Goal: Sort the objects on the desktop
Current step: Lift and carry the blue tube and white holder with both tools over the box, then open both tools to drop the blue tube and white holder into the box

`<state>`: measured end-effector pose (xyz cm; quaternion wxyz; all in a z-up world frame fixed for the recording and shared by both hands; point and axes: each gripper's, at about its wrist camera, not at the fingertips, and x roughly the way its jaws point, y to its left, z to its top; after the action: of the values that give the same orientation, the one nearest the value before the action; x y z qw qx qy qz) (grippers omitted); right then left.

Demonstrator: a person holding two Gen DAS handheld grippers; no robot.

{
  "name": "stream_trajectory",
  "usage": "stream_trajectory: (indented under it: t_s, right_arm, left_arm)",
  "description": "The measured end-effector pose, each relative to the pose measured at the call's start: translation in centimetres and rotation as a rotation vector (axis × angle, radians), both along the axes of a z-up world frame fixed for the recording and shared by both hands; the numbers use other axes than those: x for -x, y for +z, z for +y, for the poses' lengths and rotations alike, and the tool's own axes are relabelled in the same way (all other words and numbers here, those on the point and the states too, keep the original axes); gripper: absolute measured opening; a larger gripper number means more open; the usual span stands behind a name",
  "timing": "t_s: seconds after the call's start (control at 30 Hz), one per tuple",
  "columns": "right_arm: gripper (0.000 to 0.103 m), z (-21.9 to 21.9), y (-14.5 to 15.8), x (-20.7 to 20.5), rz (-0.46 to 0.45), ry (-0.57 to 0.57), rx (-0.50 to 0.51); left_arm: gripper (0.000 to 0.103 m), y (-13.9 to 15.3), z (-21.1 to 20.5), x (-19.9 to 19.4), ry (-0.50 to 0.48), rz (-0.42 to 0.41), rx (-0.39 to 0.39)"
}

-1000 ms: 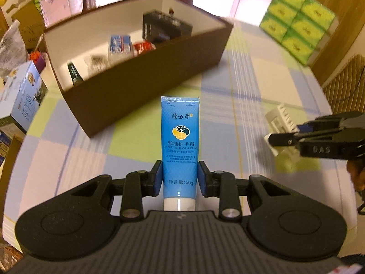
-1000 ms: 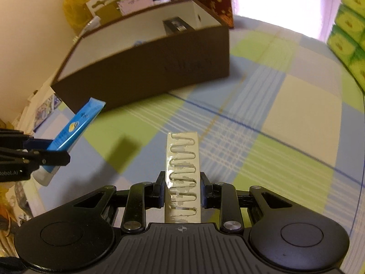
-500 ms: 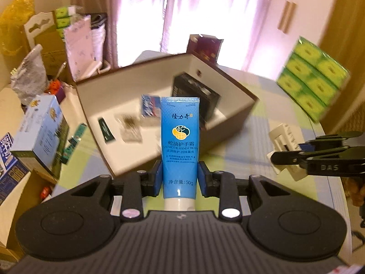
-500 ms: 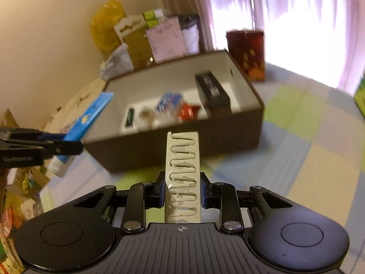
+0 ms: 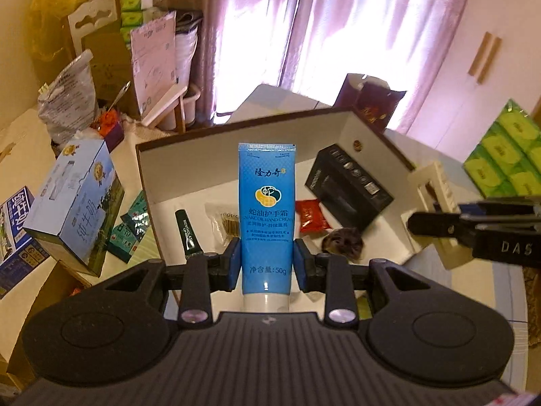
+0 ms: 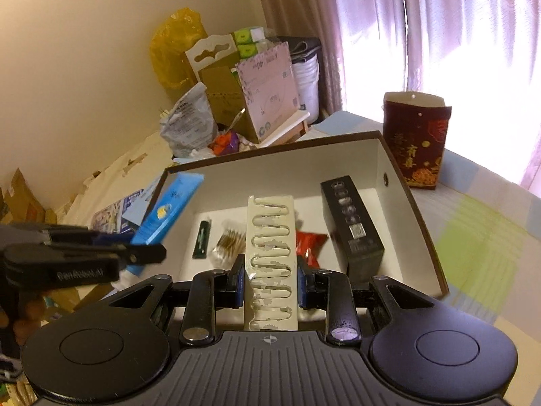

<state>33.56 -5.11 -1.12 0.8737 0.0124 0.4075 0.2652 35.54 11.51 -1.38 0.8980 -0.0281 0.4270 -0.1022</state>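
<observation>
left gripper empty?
No, the left gripper is shut on the blue hand cream tube, held above the open brown box.

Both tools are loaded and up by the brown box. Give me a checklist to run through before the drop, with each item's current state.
1. Left tool grips blue hand cream tube: ok.
2. Right tool grips cream plastic strip with wavy slots: ok.
3. Brown cardboard box with white lining open on top: ok.
4. Bare floor left in the box for both items: ok, patches show between the contents.
5. Black rectangular box out of the strip's way: cannot tell.
6. Tools clear of each other: ok.
</observation>
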Motion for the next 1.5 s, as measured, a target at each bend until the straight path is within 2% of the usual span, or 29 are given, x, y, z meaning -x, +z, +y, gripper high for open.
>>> stream_trajectory:
  t_s: [0.27,0.67,0.8,1.03,1.1,1.33,1.4,1.43,1.47,1.5]
  right_arm:
    - [0.025,1.2,-2.5,-3.4,0.055,0.002,0.039]
    - [0.025,0.5,-6.2,-5.4,0.143,-0.024,0.071]
    - [0.025,0.0,-6.4,-5.7,0.15,-0.027,0.084]
    - [0.025,-0.4,-6.7,-6.1,0.16,-0.02,0.1]
    - [0.025,-0.2,-6.8,-6.2,0.163,-0.013,0.106]
    - [0.025,0.6,-7.8,-6.4,0.172,-0.002,0.145]
    - [0.026,0.8,-7.9,-6.4,0.15,-0.008,0.165]
    - [0.032,0.9,-7.9,-6.4,0.143,-0.01,0.171]
    - [0.049,0.8,-7.9,-6.4,0.14,-0.013,0.173]
    - [0.055,0.7,-7.9,-6.3,0.132,-0.02,0.17]
  left_arm:
    - [0.027,-3.8,-0.4,-3.0,0.031,0.107,-0.029]
    - [0.028,-7.4,-1.2,-4.3,0.011,0.194,-0.064]
    - [0.028,-7.8,-1.5,-4.3,-0.003,0.205,-0.065]
    - [0.028,-7.0,-1.3,-4.5,-0.004,0.172,-0.079]
    - [0.033,-6.7,-1.2,-4.7,-0.004,0.168,-0.08]
    - [0.036,-6.4,-1.3,-5.0,-0.014,0.156,-0.084]
    - [0.043,-6.5,-1.5,-5.0,-0.016,0.158,-0.085]
    - [0.047,-6.5,-1.5,-4.9,-0.015,0.158,-0.085]
    - [0.052,-6.5,-1.5,-4.9,-0.014,0.157,-0.086]
    - [0.053,-6.4,-1.5,-4.9,-0.017,0.155,-0.083]
